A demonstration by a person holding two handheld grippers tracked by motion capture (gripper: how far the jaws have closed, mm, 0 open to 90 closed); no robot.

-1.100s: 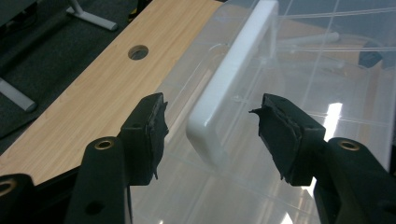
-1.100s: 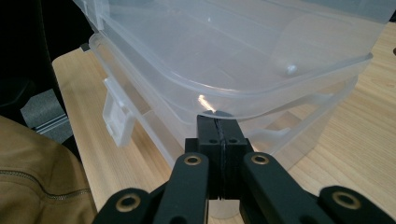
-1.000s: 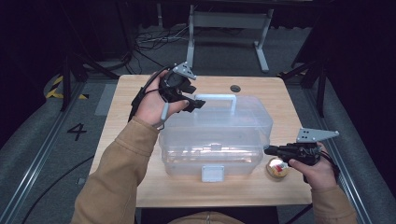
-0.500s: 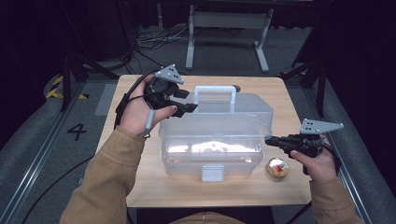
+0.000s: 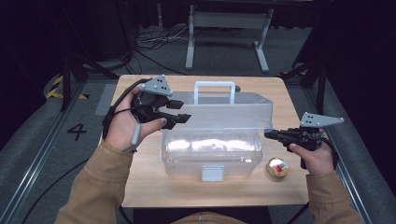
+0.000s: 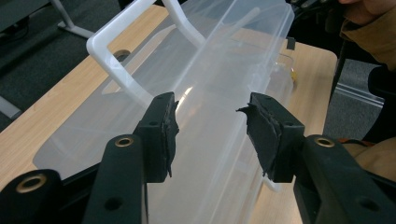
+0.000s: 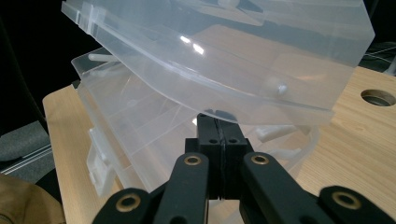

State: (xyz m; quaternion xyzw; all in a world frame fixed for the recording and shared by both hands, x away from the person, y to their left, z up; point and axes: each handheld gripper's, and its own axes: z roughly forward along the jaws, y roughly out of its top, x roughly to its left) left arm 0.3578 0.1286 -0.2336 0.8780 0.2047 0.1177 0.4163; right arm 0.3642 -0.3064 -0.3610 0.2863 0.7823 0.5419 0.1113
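A clear plastic box (image 5: pixel 210 149) stands mid-table with its lid (image 5: pixel 224 114) raised and its white handle (image 5: pixel 215 86) pointing to the back. My left gripper (image 5: pixel 180 111) is at the lid's left end. Its jaws have just been closing but still stand apart (image 6: pixel 210 135), and the lid (image 6: pixel 219 60) lies behind the gap, untouched by the pads. My right gripper (image 5: pixel 268 135) is shut with nothing in it. Its tips (image 7: pixel 217 126) sit right under the lid's (image 7: pixel 233 51) lower right edge.
A shiny golden ball (image 5: pixel 277 168) lies on the wooden table (image 5: pixel 140 186) in front of the right hand. The box's white latch (image 5: pixel 212 172) faces the front edge. A cable hole (image 7: pixel 377 97) is in the tabletop behind the box. Dark floor with rails surrounds the table.
My left gripper has moved left, from the handle to the lid's left end, and its jaws have narrowed. The lid has tipped up higher. The right gripper has shifted slightly up.
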